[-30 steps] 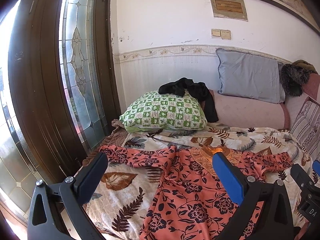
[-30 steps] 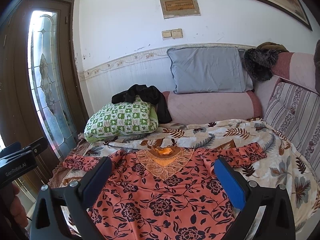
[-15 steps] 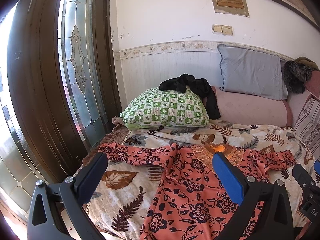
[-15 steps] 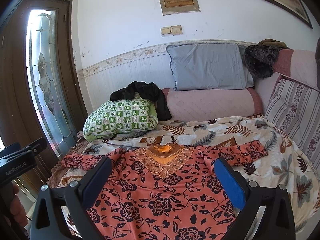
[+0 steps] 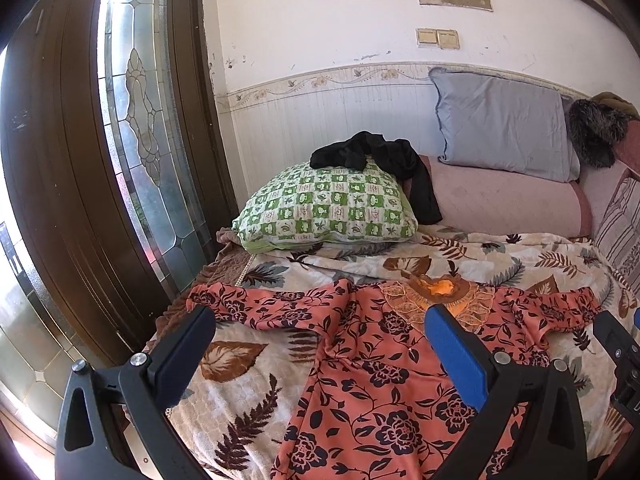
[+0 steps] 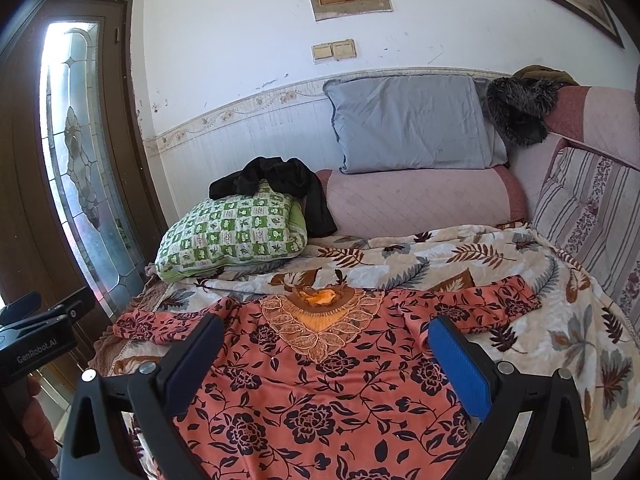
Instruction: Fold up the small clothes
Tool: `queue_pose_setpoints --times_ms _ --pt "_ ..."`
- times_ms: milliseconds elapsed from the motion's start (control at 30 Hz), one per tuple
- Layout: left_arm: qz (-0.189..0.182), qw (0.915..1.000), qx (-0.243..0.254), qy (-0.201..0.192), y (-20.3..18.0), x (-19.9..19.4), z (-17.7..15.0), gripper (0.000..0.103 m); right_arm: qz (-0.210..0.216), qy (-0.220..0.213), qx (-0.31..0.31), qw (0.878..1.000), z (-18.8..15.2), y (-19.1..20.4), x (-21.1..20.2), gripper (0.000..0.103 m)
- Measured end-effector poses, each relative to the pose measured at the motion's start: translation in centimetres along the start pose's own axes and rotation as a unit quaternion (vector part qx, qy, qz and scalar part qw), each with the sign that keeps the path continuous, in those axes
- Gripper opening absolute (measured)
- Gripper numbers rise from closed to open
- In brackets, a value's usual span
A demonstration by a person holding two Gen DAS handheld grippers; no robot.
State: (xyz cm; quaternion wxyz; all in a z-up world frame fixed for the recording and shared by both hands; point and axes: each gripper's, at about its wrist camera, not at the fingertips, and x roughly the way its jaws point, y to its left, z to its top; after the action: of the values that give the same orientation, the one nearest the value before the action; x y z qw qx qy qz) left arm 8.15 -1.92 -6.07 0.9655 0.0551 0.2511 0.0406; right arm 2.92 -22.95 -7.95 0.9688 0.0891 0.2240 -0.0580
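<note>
Left wrist view looks over the left gripper (image 5: 320,344), its jaws spread wide with nothing between them, held above the near edge of a bed covered by a leaf-print blanket (image 5: 248,368). A coral floral tunic (image 5: 380,380) lies face up on that blanket, spread mostly flat: its body runs under and beyond the blue-padded jaw, one sleeve reaches out past the dark jaw toward the door side, and the embroidered neckline sits just ahead of the blue jaw. Beyond the jaws a green checked pillow (image 5: 328,208) rests at the head of the bed with a black garment (image 5: 380,156) draped over its top and hanging down one side, and a grey pillow (image 5: 504,128) leans on the wall above a pink bolster (image 5: 504,204). A brown door with leaded glass (image 5: 140,120) stands off the dark jaw's side. At the edge beyond the blue jaw, part of the other tool shows. Right wrist view shows the right gripper (image 6: 326,344) likewise released, jaws wide apart and holding nothing, poised over the tunic (image 6: 320,392); the neckline lies centred ahead between the jaws, and the far sleeve stretches out beyond the blue jaw across the blanket (image 6: 560,320). A striped cushion (image 6: 592,216) lines that side.
</note>
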Motion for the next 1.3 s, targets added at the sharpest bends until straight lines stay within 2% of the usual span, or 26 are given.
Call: queue_pose_setpoints --times_ms 300,633,800,933,967,1033,1100,1133,1200,1233,1300 --pt "-0.002 0.9998 0.016 0.01 -2.7 3.0 0.7 0.103 -0.005 0.004 0.014 1.0 0.6 -2.0 3.5 0.103" --pt "-0.008 0.9991 0.031 0.028 -5.9 7.2 0.8 0.103 -0.028 0.02 0.039 0.999 0.7 -5.9 7.7 0.103" --pt "-0.02 0.9984 0.029 0.044 -8.3 11.1 0.6 0.103 -0.054 0.027 0.077 0.995 0.9 -11.0 10.6 0.103" --pt "-0.048 0.9964 0.016 0.068 -10.7 15.9 0.0 0.103 -0.053 0.039 0.139 0.988 0.6 -18.4 13.9 0.103" --pt "-0.057 0.9953 0.013 0.077 -11.2 17.4 -0.4 0.103 -0.044 0.047 0.165 0.984 0.1 -20.8 15.0 0.103" --pt "-0.081 0.9905 0.011 0.111 -12.2 20.8 -1.7 0.103 -0.037 0.074 0.233 0.969 -1.3 -26.2 17.6 0.103" --pt "-0.092 0.9853 0.01 0.143 -12.9 23.7 -3.6 0.103 -0.039 0.11 0.308 0.944 -3.4 -31.5 20.3 0.1" --pt "-0.095 0.9828 0.012 0.158 -13.2 25.0 -4.6 0.103 -0.041 0.125 0.347 0.928 -4.6 -33.8 21.5 0.094" --pt "-0.084 0.9791 0.021 0.184 -13.5 27.4 -6.2 0.103 -0.028 0.147 0.41 0.9 -6.6 -37.2 23.6 0.085" --pt "-0.076 0.9782 0.024 0.192 -13.5 28.3 -6.8 0.103 -0.022 0.152 0.428 0.891 -7.2 -38.4 24.5 0.083" --pt "-0.061 0.9775 0.028 0.2 -13.0 29.7 -7.5 0.103 -0.044 0.148 0.448 0.881 -7.8 -40.1 26.0 0.082"
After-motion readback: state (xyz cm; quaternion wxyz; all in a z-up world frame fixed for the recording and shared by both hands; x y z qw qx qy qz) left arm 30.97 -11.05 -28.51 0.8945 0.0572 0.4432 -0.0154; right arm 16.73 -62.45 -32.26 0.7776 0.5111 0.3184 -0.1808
